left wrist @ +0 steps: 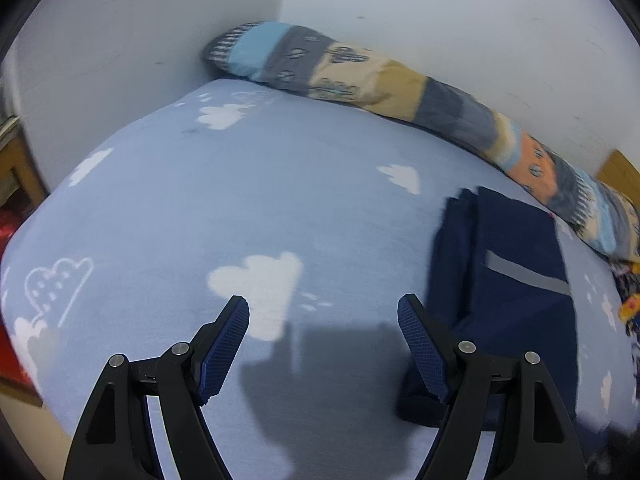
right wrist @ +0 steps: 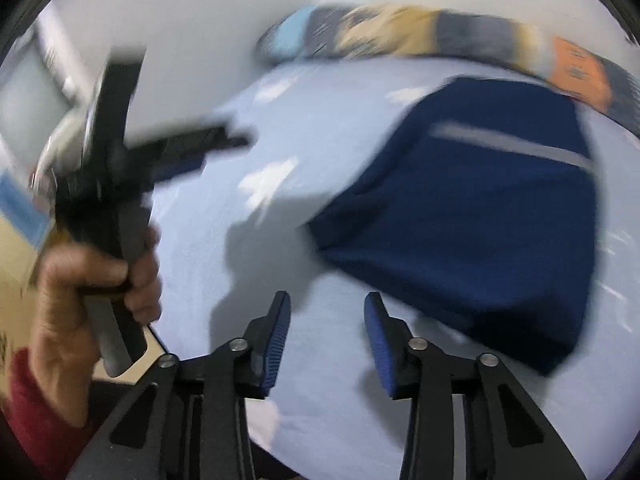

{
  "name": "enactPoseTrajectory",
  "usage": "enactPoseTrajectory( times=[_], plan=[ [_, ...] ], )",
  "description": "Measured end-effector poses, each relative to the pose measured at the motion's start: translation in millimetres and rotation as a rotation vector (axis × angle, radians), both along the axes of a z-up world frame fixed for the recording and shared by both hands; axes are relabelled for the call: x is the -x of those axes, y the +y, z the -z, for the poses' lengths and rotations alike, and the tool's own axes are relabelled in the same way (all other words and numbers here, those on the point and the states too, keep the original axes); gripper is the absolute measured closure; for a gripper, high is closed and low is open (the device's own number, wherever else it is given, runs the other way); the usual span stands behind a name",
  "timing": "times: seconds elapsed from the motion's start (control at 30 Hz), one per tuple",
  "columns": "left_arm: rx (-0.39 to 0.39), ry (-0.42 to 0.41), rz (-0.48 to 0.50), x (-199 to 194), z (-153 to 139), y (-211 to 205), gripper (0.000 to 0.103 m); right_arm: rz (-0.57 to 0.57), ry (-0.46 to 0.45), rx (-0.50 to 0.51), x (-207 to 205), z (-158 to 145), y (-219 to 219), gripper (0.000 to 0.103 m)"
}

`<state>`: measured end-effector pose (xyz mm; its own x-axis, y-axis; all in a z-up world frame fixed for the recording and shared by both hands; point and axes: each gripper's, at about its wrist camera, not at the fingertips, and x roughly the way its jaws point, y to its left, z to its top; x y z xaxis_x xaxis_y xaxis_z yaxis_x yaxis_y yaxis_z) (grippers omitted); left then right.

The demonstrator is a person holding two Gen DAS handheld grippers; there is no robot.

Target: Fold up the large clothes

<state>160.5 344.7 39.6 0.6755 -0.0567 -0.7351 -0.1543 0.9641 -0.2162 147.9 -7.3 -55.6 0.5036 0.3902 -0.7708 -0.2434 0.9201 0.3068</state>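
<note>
While your two grippers hang over the bed [left wrist: 280, 208], the folded navy garment [left wrist: 516, 280] lies flat on the pale blue cloud-print cover, its long axis running from the near edge of the bed toward the wall [left wrist: 460, 20], with a grey stripe [left wrist: 528, 274] slanting across its far half. Beyond the garment, a long patchwork bolster [left wrist: 400, 80] lies along the foot of the wall, just behind the garment's far end. Your left gripper [left wrist: 323, 312] stands wide open with nothing between its pads, just left of the garment over bare cover. Your right gripper [right wrist: 327, 312] is partly open and holds nothing, just short of the garment's near edge. Your left hand [right wrist: 92, 280], red sleeve [right wrist: 36, 408] at the wrist, grips its handle well left of the garment.
</note>
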Motion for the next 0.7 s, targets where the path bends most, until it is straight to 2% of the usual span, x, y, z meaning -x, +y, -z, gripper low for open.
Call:
enactPoseTrajectory(
  times=[0.13,0.2,0.27,0.43,0.53,0.63,0.7],
  plan=[
    [0.029,0.005,0.127,-2.5,1.9,-24.9,0.027,0.281,-0.011,0.002,4.9,1.7,-90.9,0.078],
    [0.043,0.011,0.189,-4.0,3.4,-37.9,0.027,0.364,0.014,-0.025,4.7,8.2,-121.7,0.086],
    [0.046,0.012,0.236,-5.3,4.3,-49.8,0.027,0.395,0.029,-0.048,4.3,14.2,-136.2,0.088],
    [0.018,0.031,0.327,-12.6,11.1,-77.7,0.027,0.295,0.038,-0.05,-7.4,32.9,-109.5,0.092],
    [-0.015,0.06,0.357,-17.8,20.0,-89.2,0.027,0.243,0.017,0.029,-13.8,52.1,-86.3,0.093],
    [-0.068,0.089,0.36,-24.0,28.8,-97.3,0.027,0.218,0.052,0.037,-21.2,80.1,-83.4,0.093],
    [-0.103,0.082,0.363,-26.8,28.7,-101.5,0.027,0.189,0.042,0.07,-23.6,83.0,-78.5,0.095]
  ],
)
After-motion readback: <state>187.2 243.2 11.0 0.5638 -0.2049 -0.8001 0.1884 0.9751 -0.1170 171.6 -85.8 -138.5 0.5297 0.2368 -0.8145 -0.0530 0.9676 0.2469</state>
